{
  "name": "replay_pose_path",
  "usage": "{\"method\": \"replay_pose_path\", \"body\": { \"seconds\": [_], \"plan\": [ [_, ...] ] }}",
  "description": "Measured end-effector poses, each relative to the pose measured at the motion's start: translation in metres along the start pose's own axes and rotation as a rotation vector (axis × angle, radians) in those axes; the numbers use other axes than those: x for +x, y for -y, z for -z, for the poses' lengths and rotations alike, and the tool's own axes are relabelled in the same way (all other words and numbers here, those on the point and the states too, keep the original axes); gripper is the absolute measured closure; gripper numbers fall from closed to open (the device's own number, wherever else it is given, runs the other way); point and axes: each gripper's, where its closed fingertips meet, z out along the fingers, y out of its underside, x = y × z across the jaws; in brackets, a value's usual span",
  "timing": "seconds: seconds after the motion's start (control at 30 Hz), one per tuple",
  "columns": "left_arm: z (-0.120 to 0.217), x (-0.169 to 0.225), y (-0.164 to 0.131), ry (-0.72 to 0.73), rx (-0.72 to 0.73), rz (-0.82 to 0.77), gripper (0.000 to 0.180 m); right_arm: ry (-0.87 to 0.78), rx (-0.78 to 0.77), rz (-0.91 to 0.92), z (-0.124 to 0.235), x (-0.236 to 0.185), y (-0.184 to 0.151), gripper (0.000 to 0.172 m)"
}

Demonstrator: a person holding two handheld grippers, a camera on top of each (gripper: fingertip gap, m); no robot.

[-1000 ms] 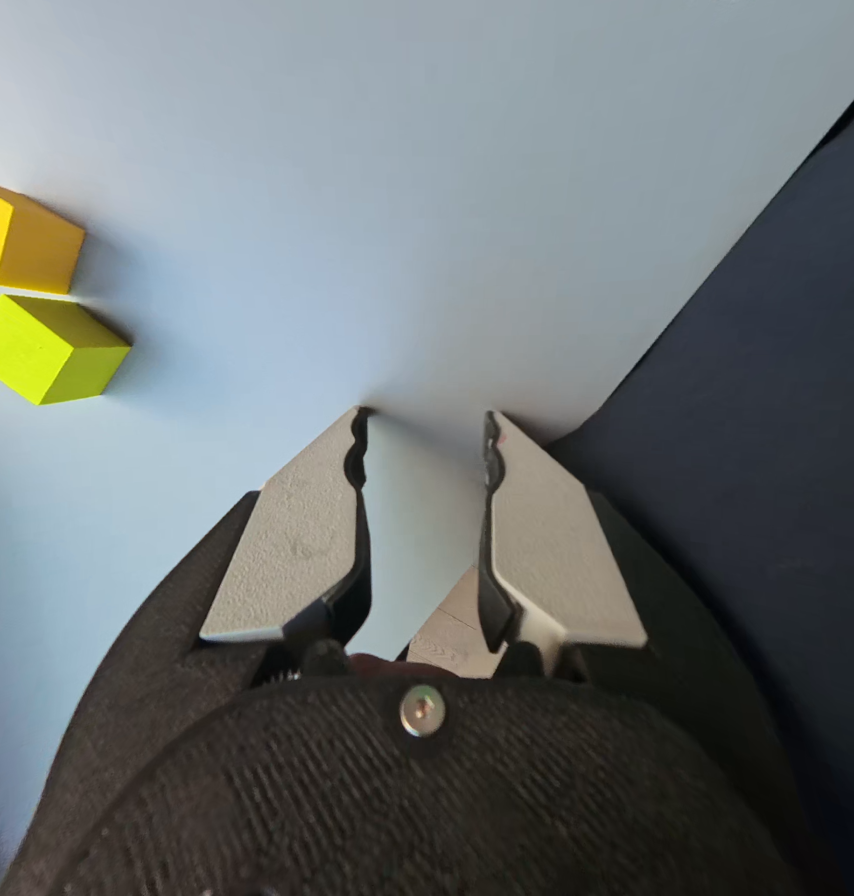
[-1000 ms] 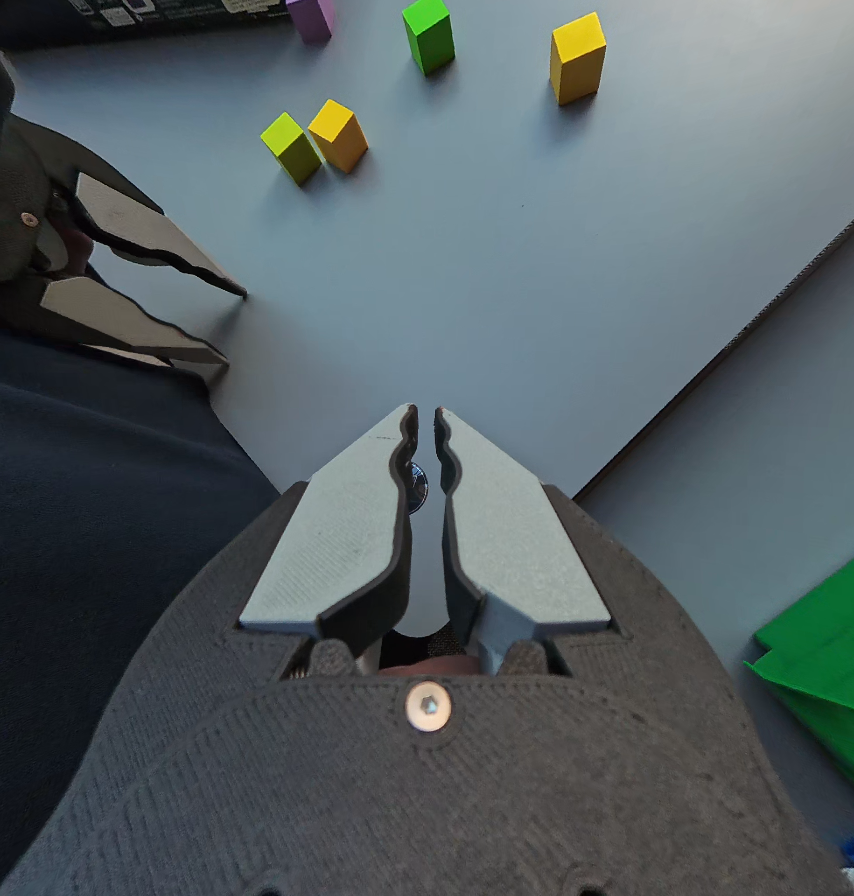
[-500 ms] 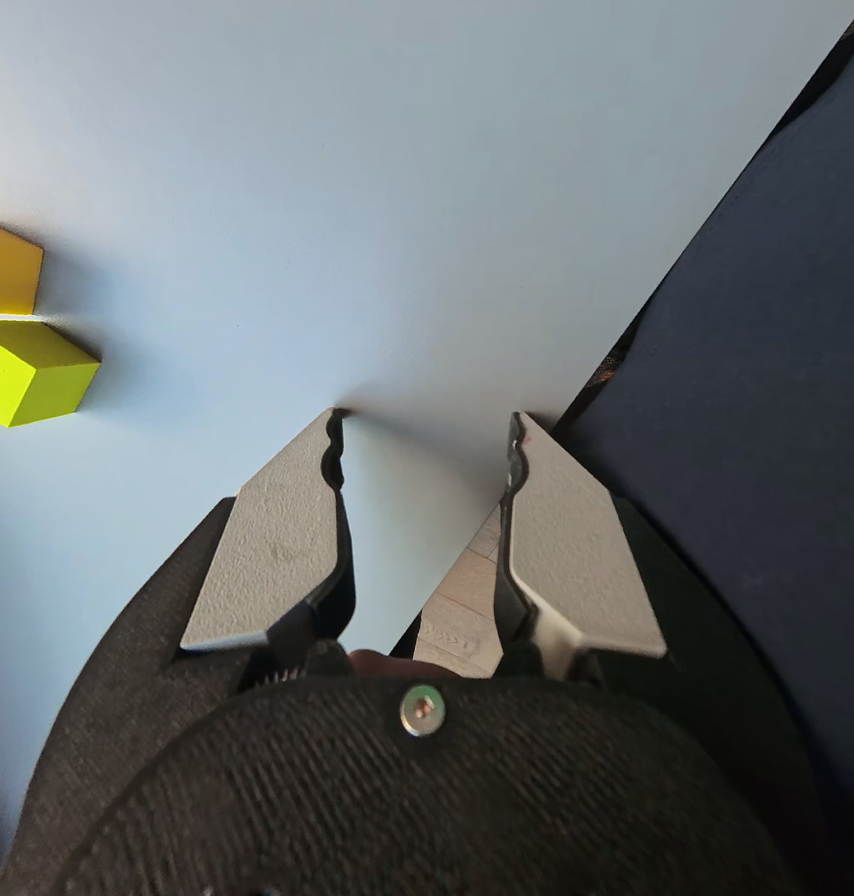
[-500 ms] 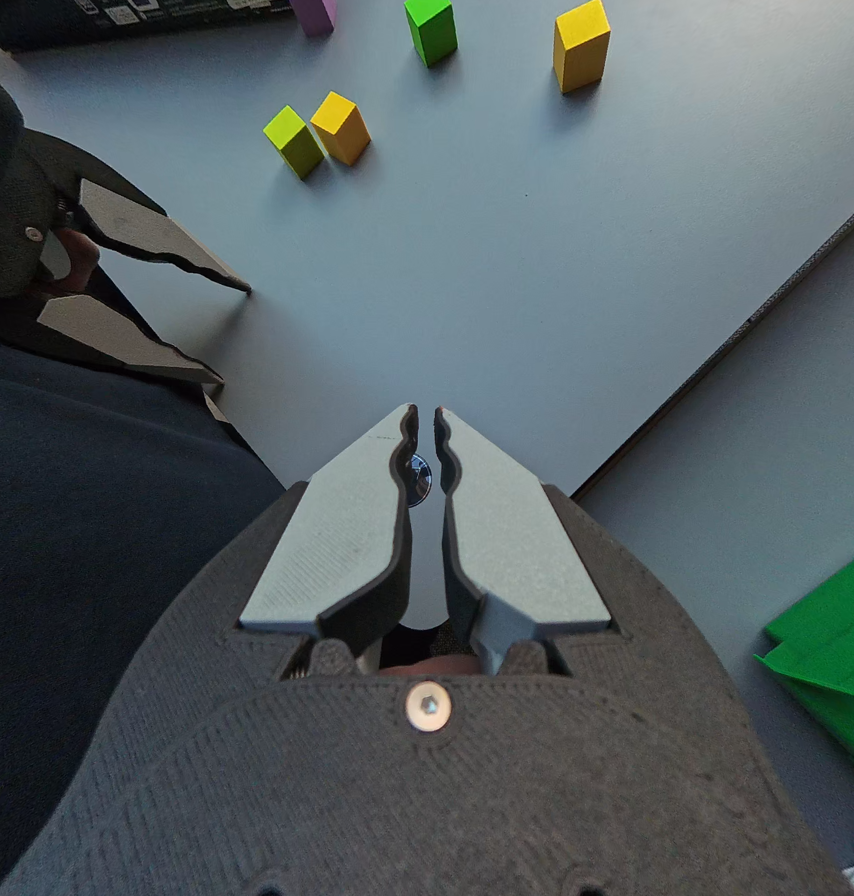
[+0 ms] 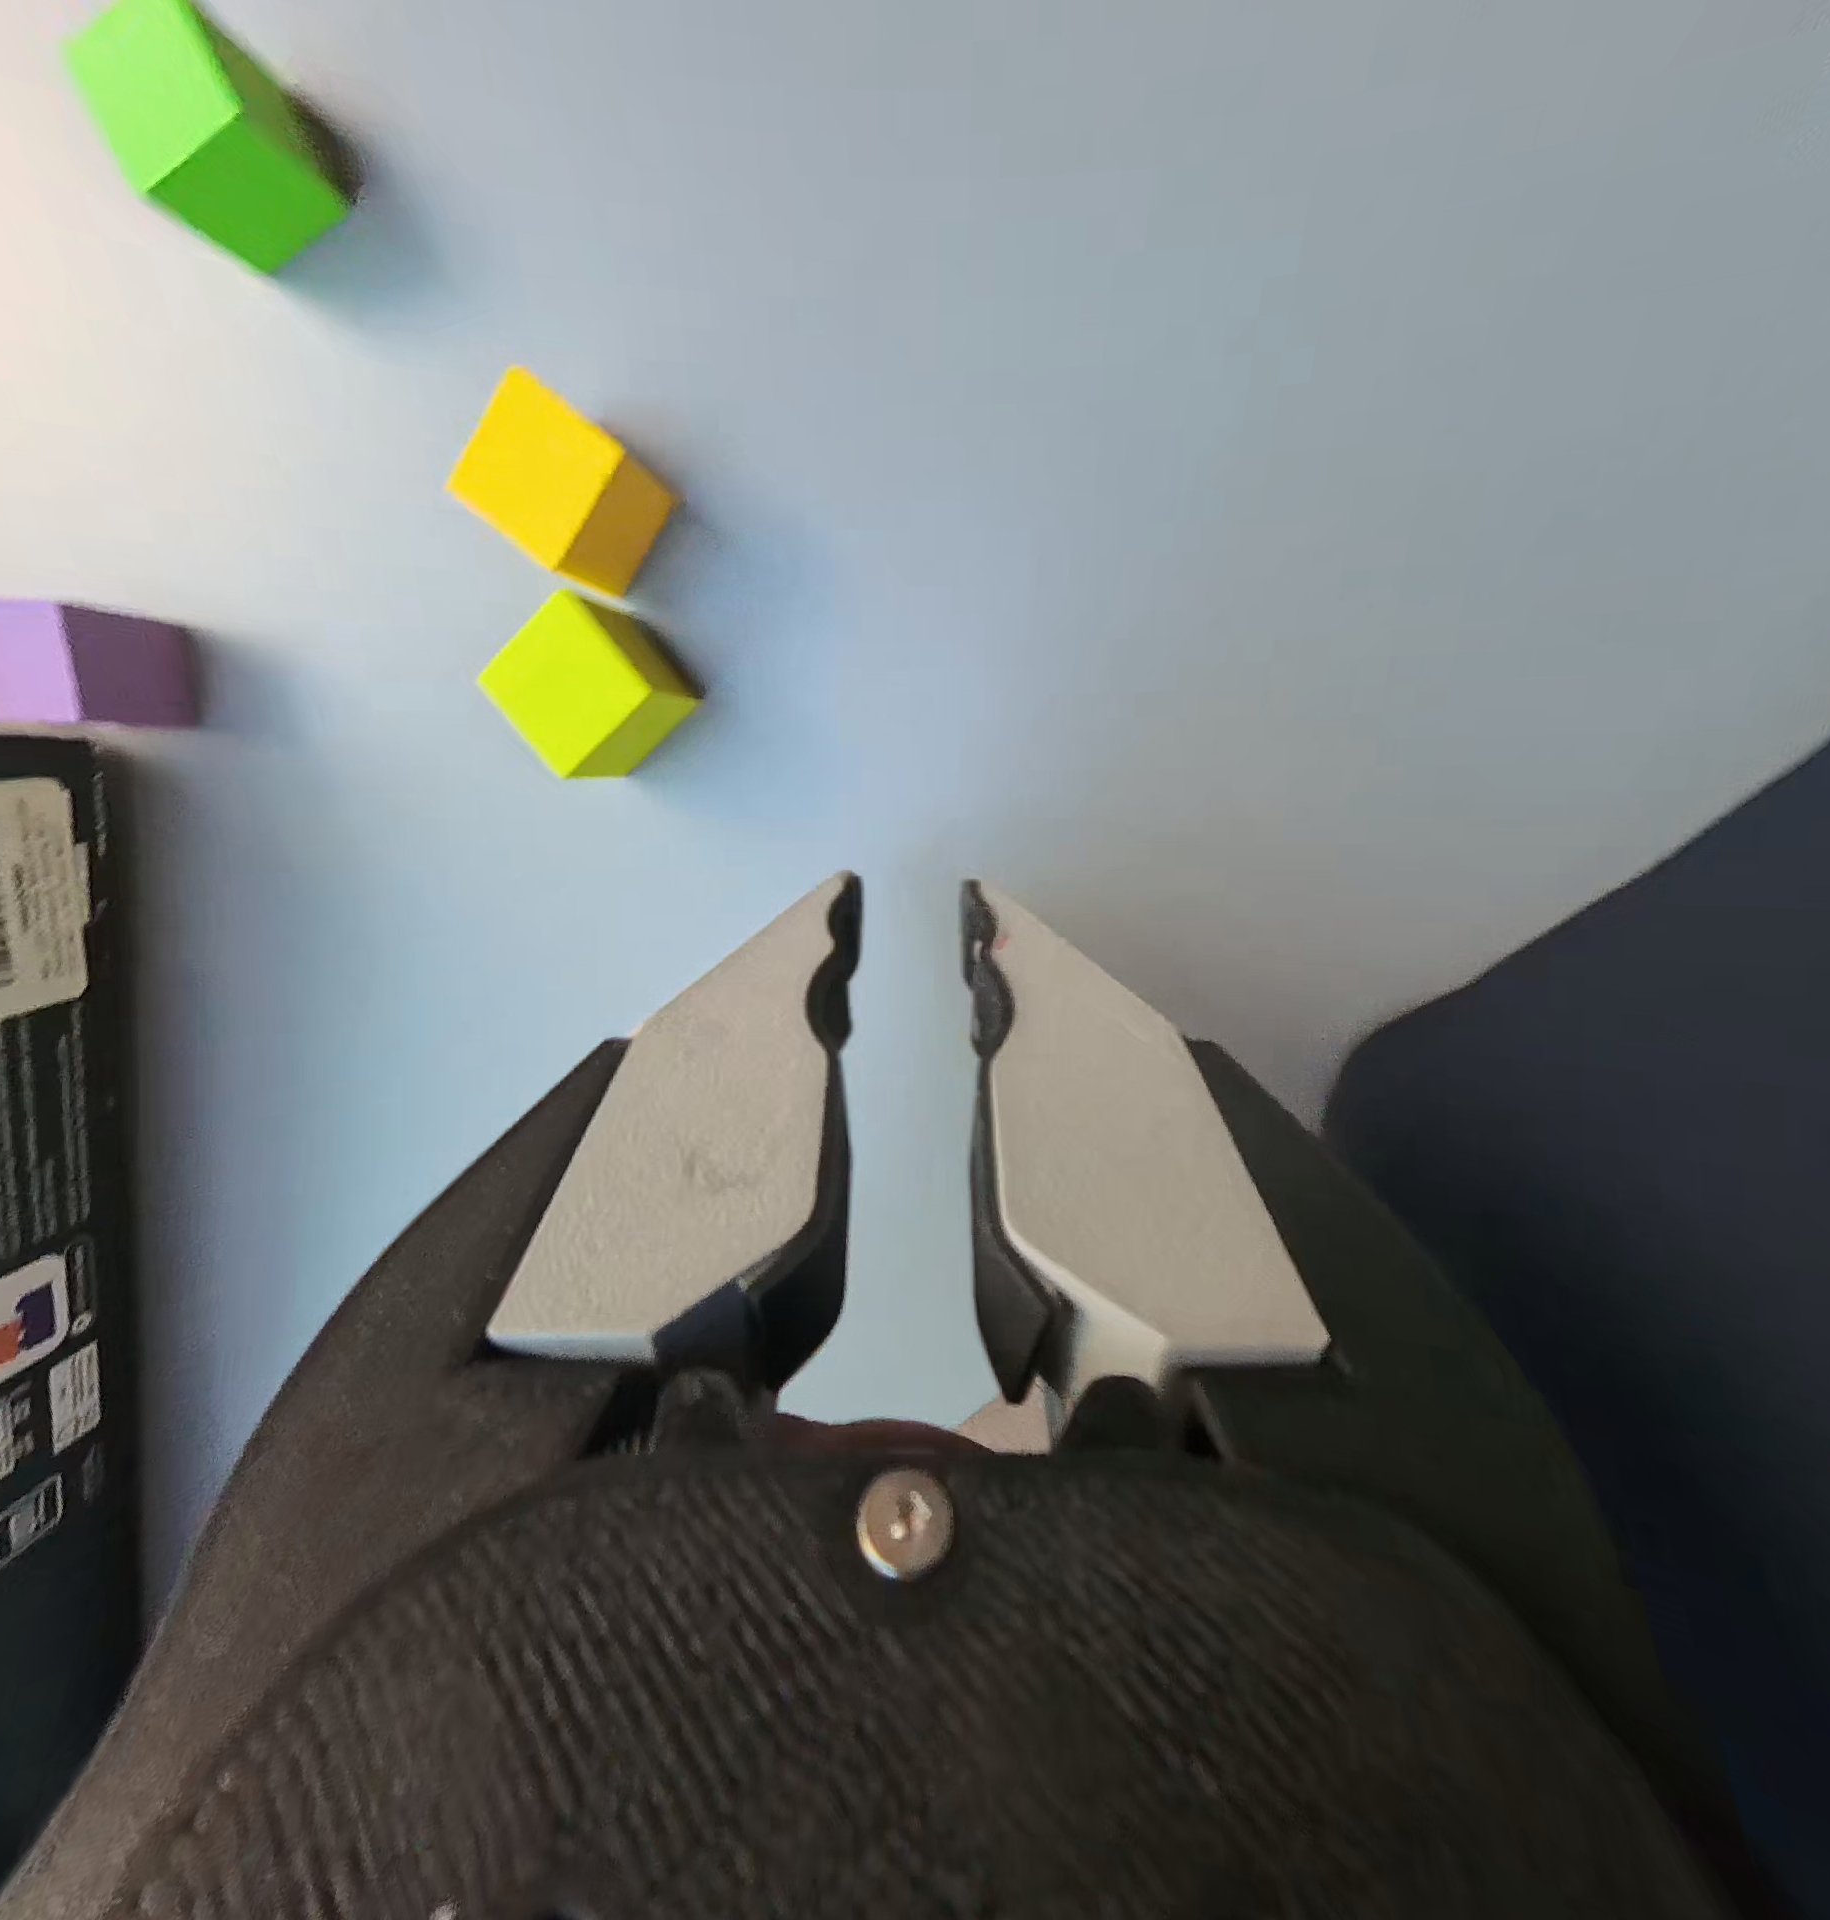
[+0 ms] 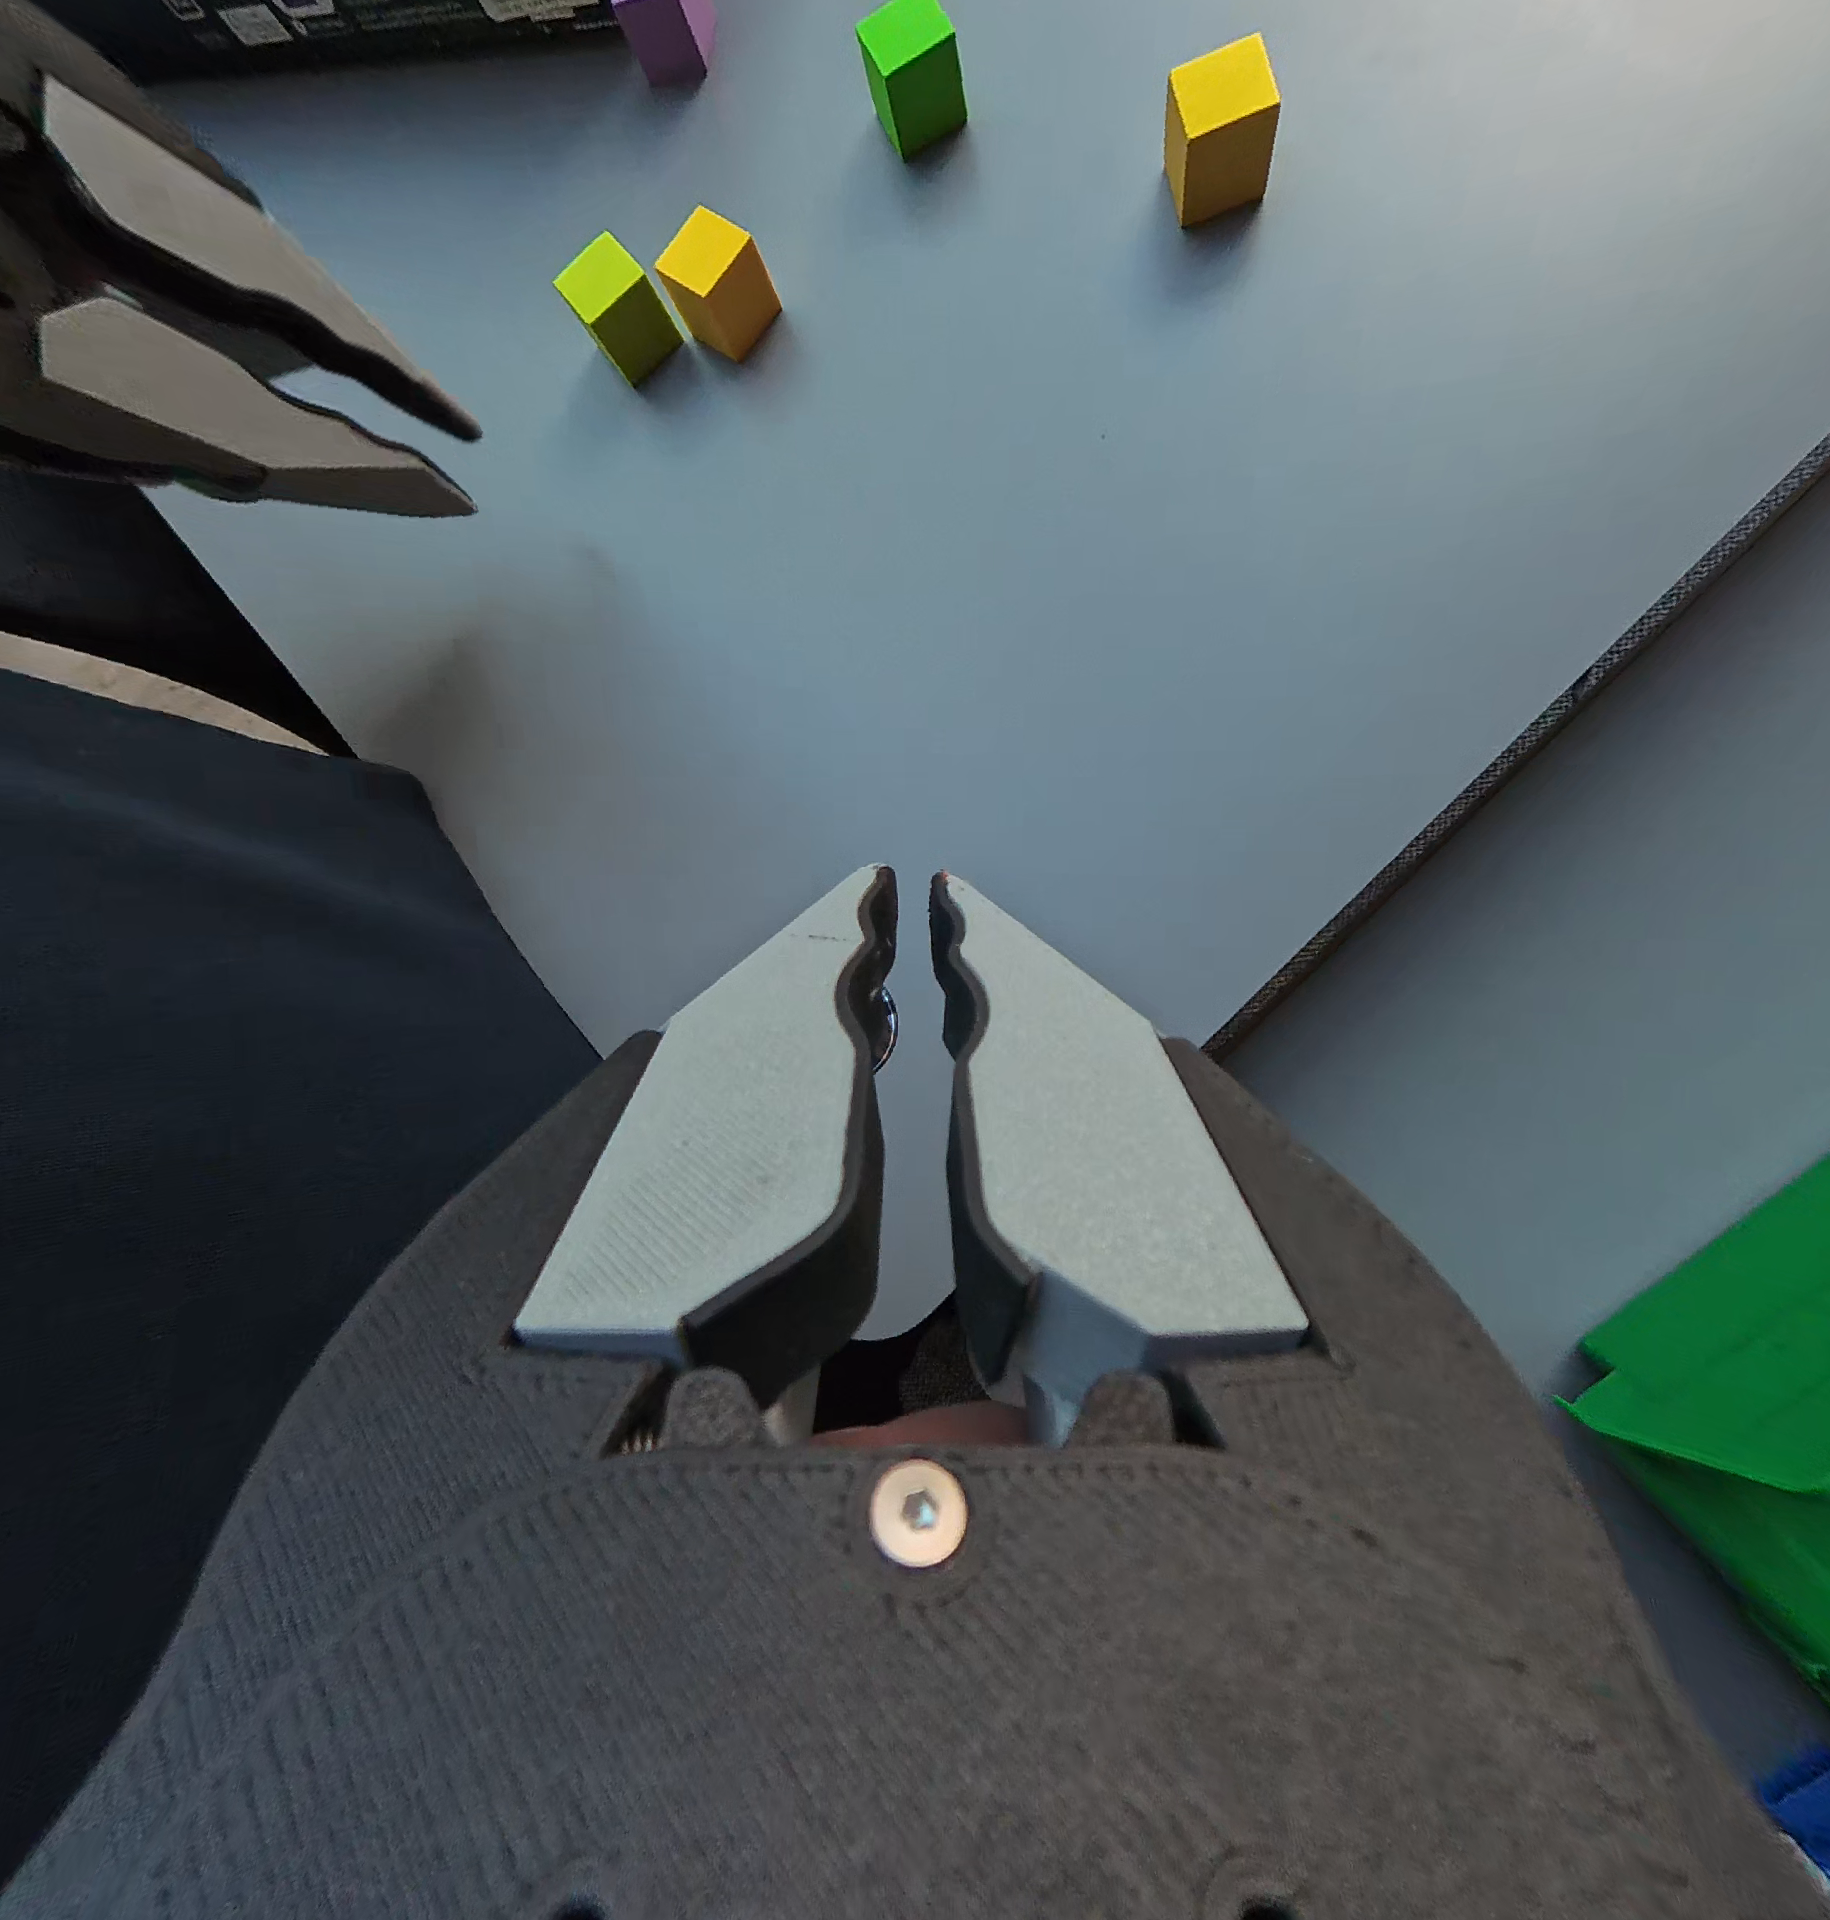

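Observation:
My left gripper [image 5: 911,894] hovers over the pale blue table [image 5: 1098,416], open by a narrow gap with nothing between its fingers. A lime block [image 5: 584,686] and a yellow block [image 5: 558,483] lie just ahead to its left. It also shows in the right wrist view [image 6: 469,470], raised at the upper left. My right gripper [image 6: 913,883] is near the table's front edge. Its fingers are drawn together to a thin slit and hold nothing. The lime block [image 6: 618,307] and the yellow block [image 6: 719,281] stand side by side far ahead of it.
A green block [image 5: 210,135], a purple block [image 5: 75,662] and a black box [image 5: 28,1039] lie at the left. A second yellow block [image 6: 1220,130] stands far right. A person's dark blue clothing [image 6: 163,1039] is at the left. A green plastic thing [image 6: 1742,1455] lies past the table edge [image 6: 1513,748]. The lime block [image 5: 584,686] sits 6 cm or so from the ends of my left fingers. My right wrist view [image 6: 591,286] looks at it from another angle.
My left gripper opened wider, then narrowed to a small gap on nothing. It rose and swung, so more blocks and the black box came into view. The right gripper stayed still.

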Motion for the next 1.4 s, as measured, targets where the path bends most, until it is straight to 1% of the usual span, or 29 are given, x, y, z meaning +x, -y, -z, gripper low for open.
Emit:
{"method": "replay_pose_path", "body": {
  "seconds": [0.07,0.2,0.33,0.47,0.57,0.6,0.63,0.73,0.97,1.13,1.23,1.33,1.4],
  "plan": [
    [0.000,-0.017,-0.004,0.028,-0.012,0.063,0.154,0.008,-0.009,-0.006,-0.002,-0.001,-0.003,0.168],
    [-0.005,-0.045,-0.012,0.064,-0.058,0.143,0.145,0.019,-0.022,0.003,-0.006,-0.005,-0.006,0.168],
    [-0.006,-0.066,-0.005,0.080,-0.047,0.171,0.140,0.022,-0.022,0.011,-0.007,-0.005,-0.006,0.168],
    [-0.014,-0.070,0.012,0.026,-0.041,0.193,0.134,0.020,-0.016,-0.009,-0.006,-0.003,-0.008,0.168],
    [-0.027,-0.065,0.024,-0.018,-0.054,0.189,0.133,0.018,-0.015,-0.022,-0.005,-0.001,-0.010,0.168],
    [-0.030,-0.063,0.027,-0.028,-0.062,0.181,0.137,0.016,-0.013,-0.025,-0.005,-0.001,-0.010,0.168],
    [-0.033,-0.062,0.029,-0.026,-0.065,0.164,0.149,0.014,-0.010,-0.028,-0.004,0.000,-0.010,0.168],
    [-0.035,-0.063,0.031,-0.005,-0.059,0.144,0.151,0.006,0.000,-0.039,-0.002,0.002,-0.010,0.168],
    [-0.033,-0.059,0.028,-0.037,-0.045,0.106,0.153,0.000,0.004,-0.072,0.000,0.004,-0.017,0.168],
    [-0.021,-0.060,0.035,-0.055,-0.025,0.077,0.152,-0.004,0.004,-0.077,0.001,0.005,-0.018,0.168],
    [-0.008,-0.075,0.045,-0.017,0.013,0.061,0.152,-0.006,0.006,-0.081,0.002,0.006,-0.018,0.168],
    [-0.002,-0.082,0.059,-0.023,0.047,0.091,0.151,-0.008,0.005,-0.088,0.002,0.007,-0.019,0.168],
    [-0.005,-0.083,0.066,-0.026,0.048,0.106,0.151,-0.006,0.004,-0.090,0.001,0.007,-0.019,0.168]
  ]
}}
